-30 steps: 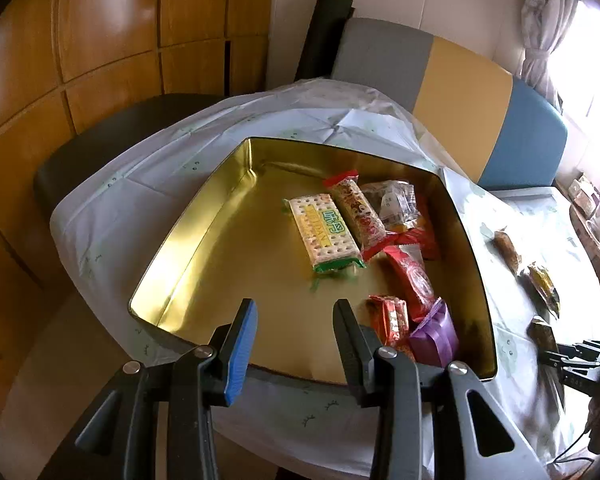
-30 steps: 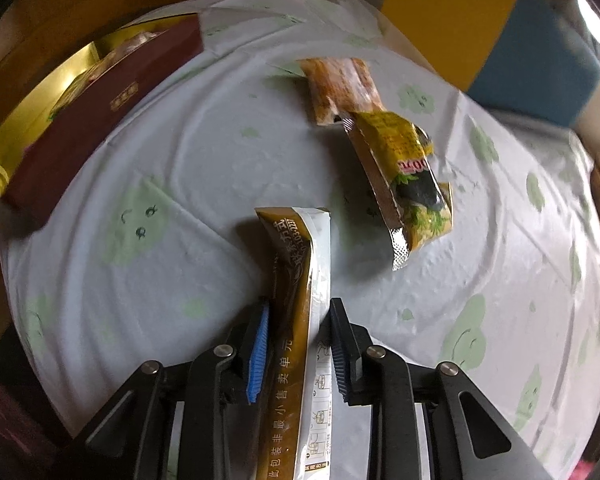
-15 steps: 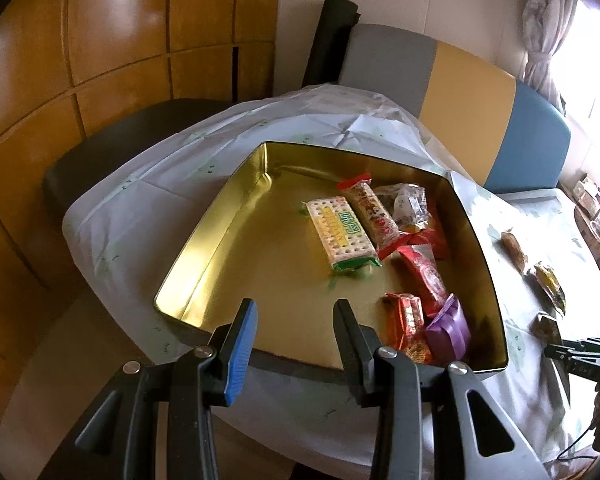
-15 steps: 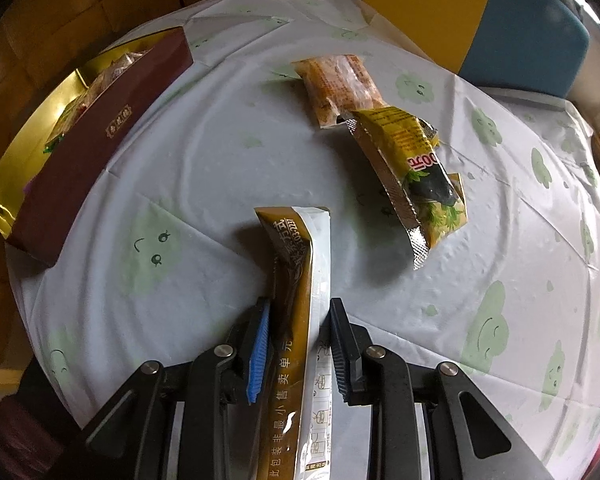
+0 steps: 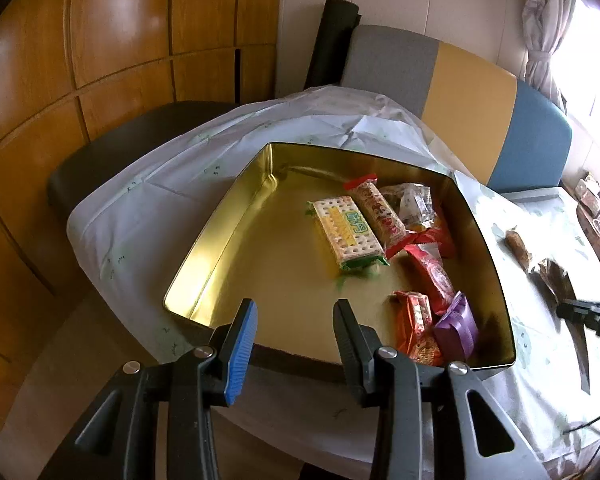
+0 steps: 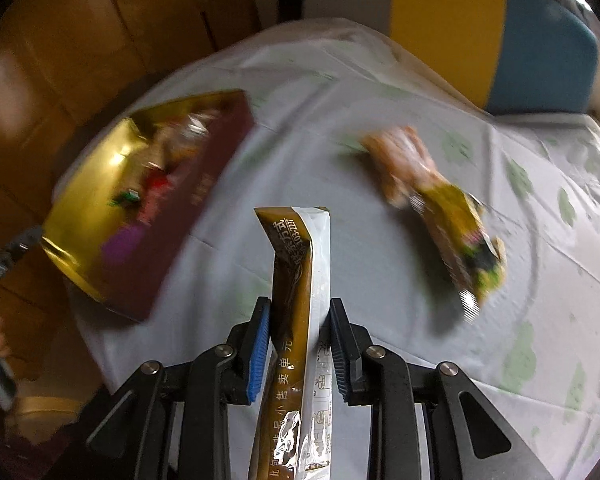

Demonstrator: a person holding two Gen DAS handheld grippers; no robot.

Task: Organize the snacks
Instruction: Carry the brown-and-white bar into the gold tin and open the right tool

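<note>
**We carry a long snack packet toward the gold tin**

Our right tool (image 6: 296, 320) is squeezed shut on a long brown-and-white packet (image 6: 300, 280). We hold it low down, near the middle of its length, so the top end sticks out ahead of the fingers and the packet stays straight. It is lifted off the counter (image 6: 340, 140). The right view is blurry, so we think this hand is swinging.

Our left tool (image 5: 294, 328) holds nothing. Its jaws stand apart, and it hangs just outside the near edge of the gold tin (image 5: 220, 240). We think it waits there so it can steady the tin or grab the next snack.

The tin sits at the left end of the counter, close to the edge. Snacks are lined up along its right wall: a cracker pack (image 5: 348, 232), red packets (image 5: 428, 272) and a purple packet (image 5: 456, 324). The left half of the tin floor is bare, so there is room to lay the long packet there.

Two more snacks lie out on the counter, touching each other: an orange packet (image 6: 400, 164) and a yellow packet (image 6: 460, 240). They are well apart from the tin.

The tin has tall walls, so we must go up and over the wall. The long packet could catch on the rim.
</note>
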